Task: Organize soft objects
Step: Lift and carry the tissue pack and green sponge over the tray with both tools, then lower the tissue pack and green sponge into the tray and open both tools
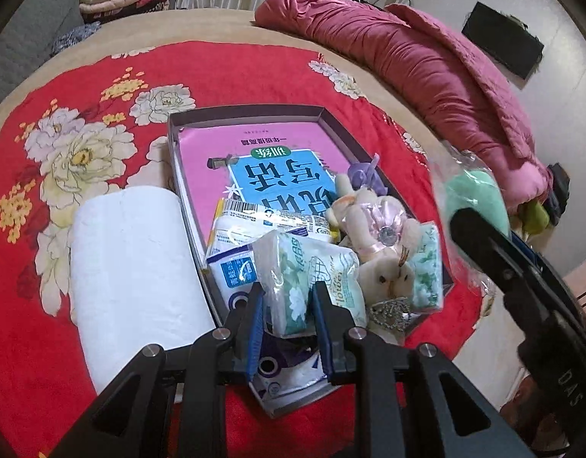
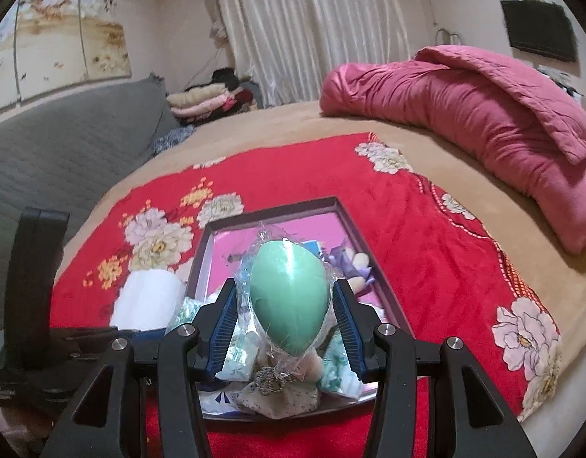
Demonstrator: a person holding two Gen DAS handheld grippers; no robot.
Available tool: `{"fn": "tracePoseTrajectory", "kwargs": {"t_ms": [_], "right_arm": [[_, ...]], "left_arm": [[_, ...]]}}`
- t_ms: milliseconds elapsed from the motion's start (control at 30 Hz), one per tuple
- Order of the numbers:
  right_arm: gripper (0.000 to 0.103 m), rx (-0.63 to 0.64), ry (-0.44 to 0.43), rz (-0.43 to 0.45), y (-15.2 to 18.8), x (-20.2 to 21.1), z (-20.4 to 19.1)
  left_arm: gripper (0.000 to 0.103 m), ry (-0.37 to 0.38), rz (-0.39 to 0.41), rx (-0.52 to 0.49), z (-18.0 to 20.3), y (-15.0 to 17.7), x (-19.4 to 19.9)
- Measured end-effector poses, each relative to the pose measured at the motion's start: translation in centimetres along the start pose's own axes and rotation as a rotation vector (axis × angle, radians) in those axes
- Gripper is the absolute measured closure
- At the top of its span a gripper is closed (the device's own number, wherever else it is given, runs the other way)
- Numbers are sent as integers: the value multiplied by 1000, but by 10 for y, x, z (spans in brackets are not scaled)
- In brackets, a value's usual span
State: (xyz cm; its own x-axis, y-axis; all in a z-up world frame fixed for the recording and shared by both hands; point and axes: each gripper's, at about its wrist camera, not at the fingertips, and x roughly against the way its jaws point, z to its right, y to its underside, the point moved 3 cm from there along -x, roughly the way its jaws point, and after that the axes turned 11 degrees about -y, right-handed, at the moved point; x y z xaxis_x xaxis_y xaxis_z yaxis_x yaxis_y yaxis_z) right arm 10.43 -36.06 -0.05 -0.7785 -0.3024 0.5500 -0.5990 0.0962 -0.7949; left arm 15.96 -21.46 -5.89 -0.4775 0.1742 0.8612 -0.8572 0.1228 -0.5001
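A shallow grey box [image 1: 251,109] lies on the red flowered blanket and holds a pink book, tissue packs, a plush rabbit [image 1: 373,225] and a purple toy. My left gripper [image 1: 289,305] is shut on a green-and-white tissue pack [image 1: 308,274] at the box's near end. My right gripper [image 2: 289,305] is shut on a green egg-shaped sponge in clear wrap [image 2: 289,297], held above the box [image 2: 277,210]. The sponge [image 1: 476,198] and right gripper also show at the right of the left wrist view.
A white paper roll [image 1: 132,267] lies on the blanket left of the box. A rolled pink quilt [image 1: 426,61] lies along the far right of the bed. Folded clothes [image 2: 209,103] are stacked at the back by the curtain. A grey headboard [image 2: 63,145] stands on the left.
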Motion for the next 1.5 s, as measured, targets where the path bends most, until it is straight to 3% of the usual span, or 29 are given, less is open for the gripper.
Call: {"fn": "tracePoseTrajectory", "kwargs": {"t_ms": [200,467,867,1067,1233,1500], "right_arm": [[52,16,20,-18,1,-12,1],[52,-35,142,-57,16,-7,38],[52,19,140,-96,15,-31,26],[52,80,55,-52,-1,-33,5],[52,111,-10,-147,-5,-62,-6],[51,94,-155,-322,-12,-101,-5]], "left_arm": [[78,-3,-42,4,-2,1,-14],[78,-13,-43,-11,2,-2,-19],[76,-10,-53,-5,3,-4,-18],[72,10,-57,16,-2,-4,-15],[56,7,-62,-7,-3,-2,-11],[54,68,-41,-25,-1,2,6]]}}
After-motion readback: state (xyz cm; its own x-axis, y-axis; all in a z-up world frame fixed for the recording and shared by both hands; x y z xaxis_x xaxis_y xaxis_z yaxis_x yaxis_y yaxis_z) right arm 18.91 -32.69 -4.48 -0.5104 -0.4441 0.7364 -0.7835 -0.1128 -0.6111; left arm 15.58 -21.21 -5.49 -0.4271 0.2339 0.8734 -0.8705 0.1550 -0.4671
